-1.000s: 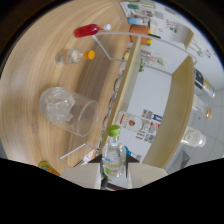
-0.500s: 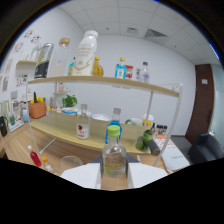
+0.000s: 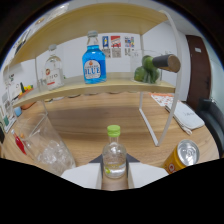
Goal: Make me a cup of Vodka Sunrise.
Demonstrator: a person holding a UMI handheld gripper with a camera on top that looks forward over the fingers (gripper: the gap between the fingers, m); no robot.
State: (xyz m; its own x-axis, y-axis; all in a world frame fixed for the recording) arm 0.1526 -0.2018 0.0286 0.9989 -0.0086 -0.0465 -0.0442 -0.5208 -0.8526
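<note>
A small clear bottle with a green cap [image 3: 114, 152] stands upright between my fingers, and my gripper [image 3: 114, 171] is shut on its lower body. Just to the left of the fingers is a clear plastic cup [image 3: 46, 148] with ice in it, resting on the wooden table [image 3: 100, 127]. Beyond them, a wooden shelf [image 3: 100, 83] carries a blue liquor bottle [image 3: 93, 65], a clear bottle with a red label [image 3: 52, 73], green limes [image 3: 146, 71] and a dark bottle lying on its side [image 3: 167, 62].
An orange drink can [image 3: 179, 157] stands close to the right of the fingers. The shelf's white metal legs [image 3: 149, 120] rise ahead to the right. A white pad [image 3: 188, 116] lies further right, and a red object [image 3: 19, 143] shows left of the cup.
The view has swung from a tilted look down at the table to a level one low near the shelf. The green-capped bottle has stayed in my fingers throughout.
</note>
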